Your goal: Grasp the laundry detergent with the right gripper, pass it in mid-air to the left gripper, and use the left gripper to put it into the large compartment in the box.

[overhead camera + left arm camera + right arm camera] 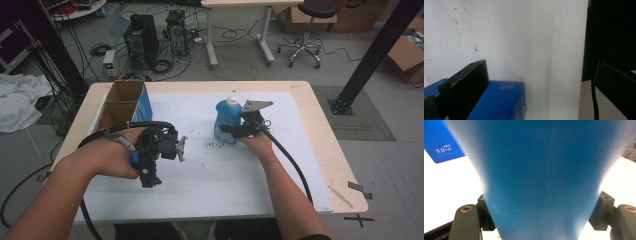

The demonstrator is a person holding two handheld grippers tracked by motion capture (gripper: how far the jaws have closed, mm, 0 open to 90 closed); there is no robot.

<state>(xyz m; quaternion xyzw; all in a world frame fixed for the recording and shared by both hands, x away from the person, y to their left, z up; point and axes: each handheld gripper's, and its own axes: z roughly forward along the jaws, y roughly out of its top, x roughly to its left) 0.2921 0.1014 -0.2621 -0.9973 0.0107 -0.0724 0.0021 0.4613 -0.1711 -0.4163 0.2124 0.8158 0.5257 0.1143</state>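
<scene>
A blue bottle with a white cap stands upright near the middle of the white mat. My right gripper reaches in from the right, shut on the bottle's lower body. In the right gripper view the blue bottle sits between both jaws of that gripper, touching each side. An open box, blue outside and brown inside, stands at the table's left. My left gripper hovers just in front of it. Its own view shows the left gripper open, with the blue box by one jaw.
The wooden table's edge runs close on the right, with tape marks near the front right corner. Beyond the table lie computers, cables, a stool and a black frame post. Bare mat lies in front of the bottle.
</scene>
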